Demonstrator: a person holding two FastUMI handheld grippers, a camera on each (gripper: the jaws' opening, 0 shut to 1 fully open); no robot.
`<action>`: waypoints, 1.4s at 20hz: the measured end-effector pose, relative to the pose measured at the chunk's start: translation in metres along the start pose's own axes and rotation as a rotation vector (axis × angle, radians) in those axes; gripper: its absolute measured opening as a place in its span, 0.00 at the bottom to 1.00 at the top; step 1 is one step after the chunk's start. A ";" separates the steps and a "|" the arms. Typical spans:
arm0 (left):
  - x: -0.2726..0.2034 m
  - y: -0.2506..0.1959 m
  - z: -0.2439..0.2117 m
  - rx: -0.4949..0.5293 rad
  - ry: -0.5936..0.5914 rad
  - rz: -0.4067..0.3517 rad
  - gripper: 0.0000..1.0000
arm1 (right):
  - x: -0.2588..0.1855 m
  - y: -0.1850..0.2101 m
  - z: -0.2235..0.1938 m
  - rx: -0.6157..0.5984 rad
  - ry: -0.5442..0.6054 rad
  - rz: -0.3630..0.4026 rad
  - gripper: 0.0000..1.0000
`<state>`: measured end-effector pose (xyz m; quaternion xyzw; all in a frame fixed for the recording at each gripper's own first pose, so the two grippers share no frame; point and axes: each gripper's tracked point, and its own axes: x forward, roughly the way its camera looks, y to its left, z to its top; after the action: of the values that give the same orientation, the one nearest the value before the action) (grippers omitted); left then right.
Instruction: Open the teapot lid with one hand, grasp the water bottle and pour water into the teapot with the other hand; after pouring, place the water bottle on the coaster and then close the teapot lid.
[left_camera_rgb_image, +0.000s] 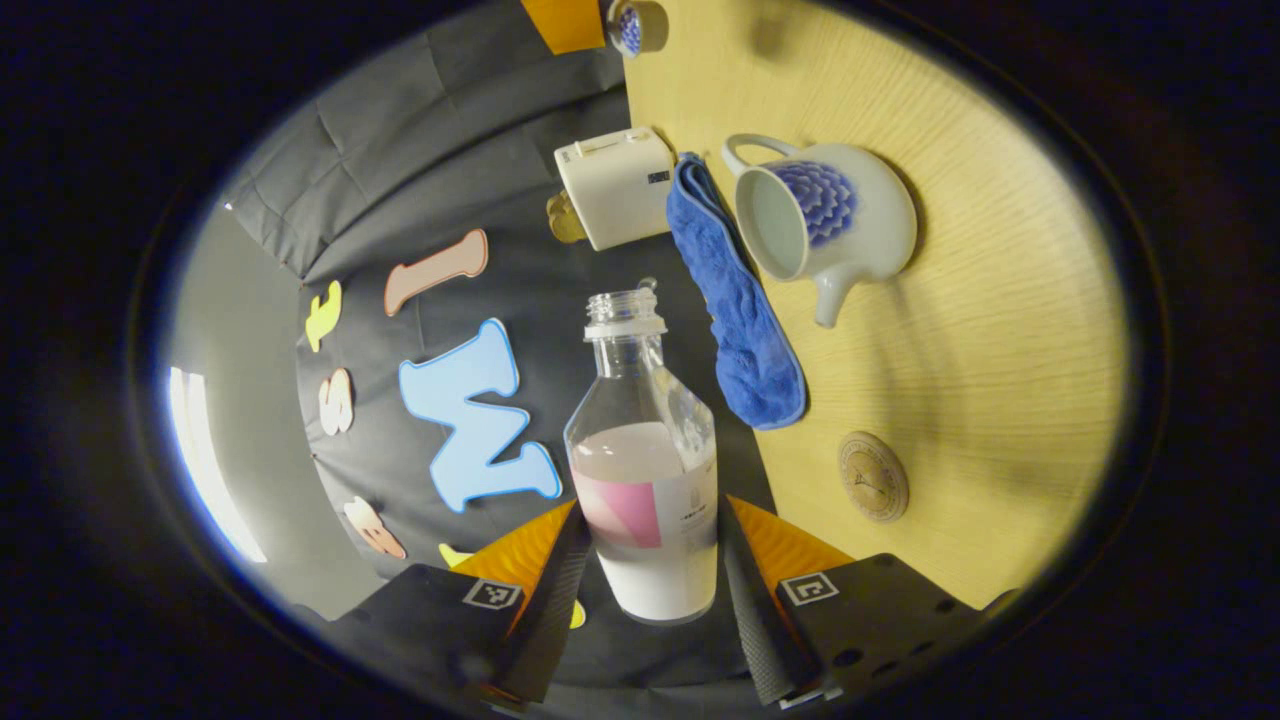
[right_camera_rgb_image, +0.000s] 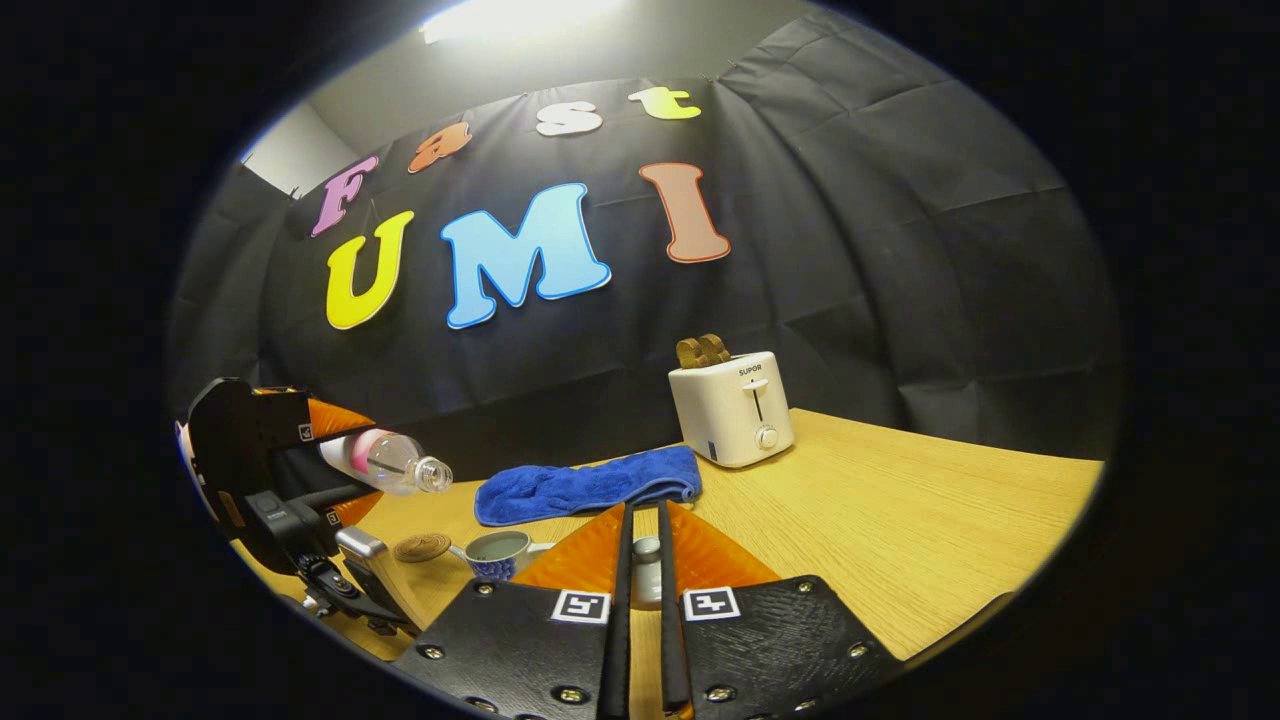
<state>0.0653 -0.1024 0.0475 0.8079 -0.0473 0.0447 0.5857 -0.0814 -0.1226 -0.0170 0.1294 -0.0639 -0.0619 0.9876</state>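
Note:
My left gripper (left_camera_rgb_image: 655, 510) is shut on a clear, uncapped water bottle (left_camera_rgb_image: 645, 470) that is partly filled. In the right gripper view the bottle (right_camera_rgb_image: 385, 460) lies almost level in that gripper (right_camera_rgb_image: 300, 450), above the table, with its mouth pointing toward the teapot. The white teapot (left_camera_rgb_image: 820, 225) with a blue flower stands open on the wooden table, spout toward the round coaster (left_camera_rgb_image: 873, 476). My right gripper (right_camera_rgb_image: 645, 510) is shut on the teapot lid (right_camera_rgb_image: 647, 572), held up beside the teapot (right_camera_rgb_image: 500, 552). The lid (left_camera_rgb_image: 632, 27) also appears at the top of the left gripper view.
A folded blue cloth (left_camera_rgb_image: 745, 320) lies between the teapot and the table's back edge. A white toaster (right_camera_rgb_image: 735, 408) with toast in it stands at the back. The coaster (right_camera_rgb_image: 422, 547) lies on the wooden table (right_camera_rgb_image: 900, 520) just left of the teapot.

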 end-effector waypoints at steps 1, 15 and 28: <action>0.000 0.000 0.000 0.003 0.001 -0.001 0.87 | 0.000 0.001 0.000 -0.001 -0.001 0.000 0.12; -0.001 0.004 -0.002 0.057 0.003 0.018 0.87 | 0.000 0.001 -0.001 -0.003 0.001 0.005 0.12; 0.001 0.011 -0.007 0.109 0.007 0.039 0.87 | 0.000 0.002 0.001 -0.008 0.000 0.007 0.12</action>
<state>0.0649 -0.0993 0.0596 0.8374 -0.0586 0.0614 0.5400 -0.0817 -0.1211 -0.0160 0.1250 -0.0643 -0.0586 0.9883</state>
